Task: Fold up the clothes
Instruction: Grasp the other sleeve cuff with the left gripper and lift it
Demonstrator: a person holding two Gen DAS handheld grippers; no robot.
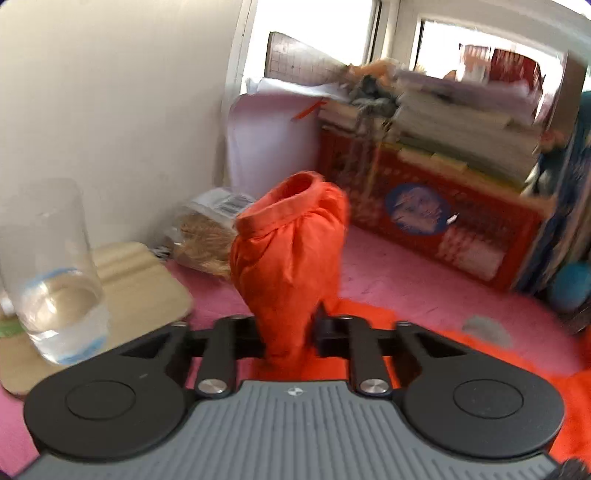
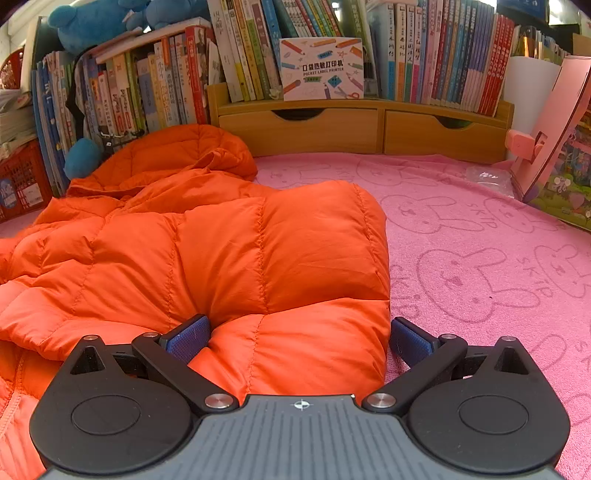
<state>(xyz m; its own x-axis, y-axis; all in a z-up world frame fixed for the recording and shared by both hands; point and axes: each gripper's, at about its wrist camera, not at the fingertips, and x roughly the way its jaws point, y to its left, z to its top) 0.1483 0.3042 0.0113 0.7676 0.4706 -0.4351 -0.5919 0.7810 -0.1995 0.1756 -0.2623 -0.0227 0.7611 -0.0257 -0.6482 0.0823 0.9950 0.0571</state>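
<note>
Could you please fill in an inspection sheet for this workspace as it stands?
Surface: pink towel with rabbit print.
Job's things: orange jacket lying on the towel; its sleeve is lifted, cuff up.
Clutter: glass with some water on a wooden board; plastic bag by the wall.
Grippers: left gripper shut on the sleeve; right gripper open, jaws either side of the jacket's corner.
Cables: nothing seen.
Surroundings: books above wooden drawers, blue plush toy, red crate under stacked papers, window behind.
</note>
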